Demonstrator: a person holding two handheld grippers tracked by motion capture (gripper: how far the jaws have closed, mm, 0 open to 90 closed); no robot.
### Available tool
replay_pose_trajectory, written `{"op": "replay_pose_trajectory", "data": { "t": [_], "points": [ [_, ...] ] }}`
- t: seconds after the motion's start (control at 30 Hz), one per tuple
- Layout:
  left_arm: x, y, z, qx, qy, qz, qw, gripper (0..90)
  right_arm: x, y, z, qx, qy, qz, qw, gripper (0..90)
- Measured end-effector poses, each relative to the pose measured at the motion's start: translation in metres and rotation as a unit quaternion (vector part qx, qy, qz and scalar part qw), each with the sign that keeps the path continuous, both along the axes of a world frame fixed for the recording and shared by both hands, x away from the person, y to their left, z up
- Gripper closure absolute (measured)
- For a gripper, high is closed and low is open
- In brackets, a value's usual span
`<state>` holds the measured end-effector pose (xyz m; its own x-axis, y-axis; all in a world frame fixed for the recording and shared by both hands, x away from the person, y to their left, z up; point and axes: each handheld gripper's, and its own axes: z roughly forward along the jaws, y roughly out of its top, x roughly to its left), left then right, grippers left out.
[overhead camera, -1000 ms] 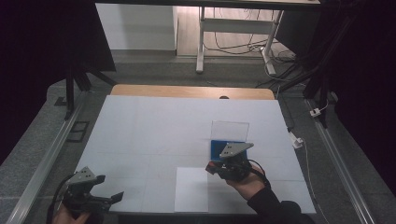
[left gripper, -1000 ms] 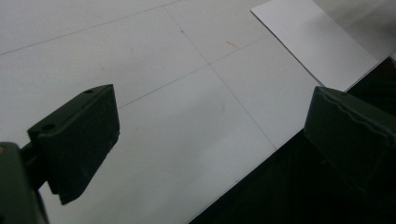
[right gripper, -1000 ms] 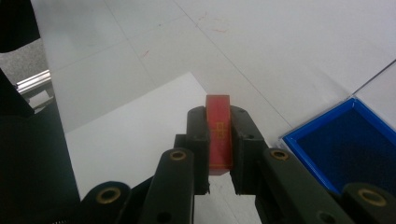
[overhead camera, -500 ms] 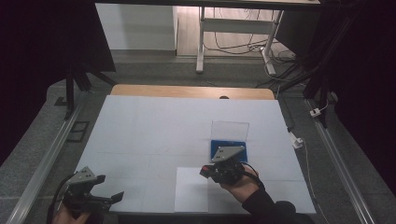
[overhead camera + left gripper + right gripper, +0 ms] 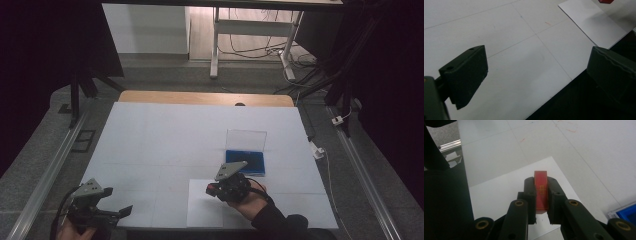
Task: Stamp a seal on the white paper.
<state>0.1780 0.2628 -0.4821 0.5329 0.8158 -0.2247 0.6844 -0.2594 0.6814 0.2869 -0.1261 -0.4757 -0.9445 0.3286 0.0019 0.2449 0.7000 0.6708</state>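
Left gripper (image 5: 107, 214) at the table's (image 5: 165, 135) near-left corner, jaws spread wide, nothing between them. White sheet (image 5: 207, 205) lies at the near edge, partly covered by the right hand. Right gripper (image 5: 541, 195) over that sheet, clamped on a red block (image 5: 541, 192); its lower end hidden between the jaws, gold marking illegible. Blue case (image 5: 245, 161) just beyond, lid upright.

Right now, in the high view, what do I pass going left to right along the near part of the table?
Left gripper → white paper sheet → right gripper holding the red block → blue case.
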Motion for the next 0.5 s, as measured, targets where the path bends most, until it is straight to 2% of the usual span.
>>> {"op": "replay_pose_trajectory", "data": {
  "t": [0.33, 0.5],
  "points": [
    [0.0, 0.0, 0.0, 0.0, 0.001, -0.001, 1.0, 3.9, -0.002, 0.014, -0.016, -0.02, 0.004, 0.027, 0.9994, 80.0],
    [0.0, 0.0, 0.0, 0.0, 0.0, -0.001, 1.0, 3.9, 0.0, 0.017, -0.023, -0.028, 0.007, 0.029, 0.9992, 80.0]
  ]
}}
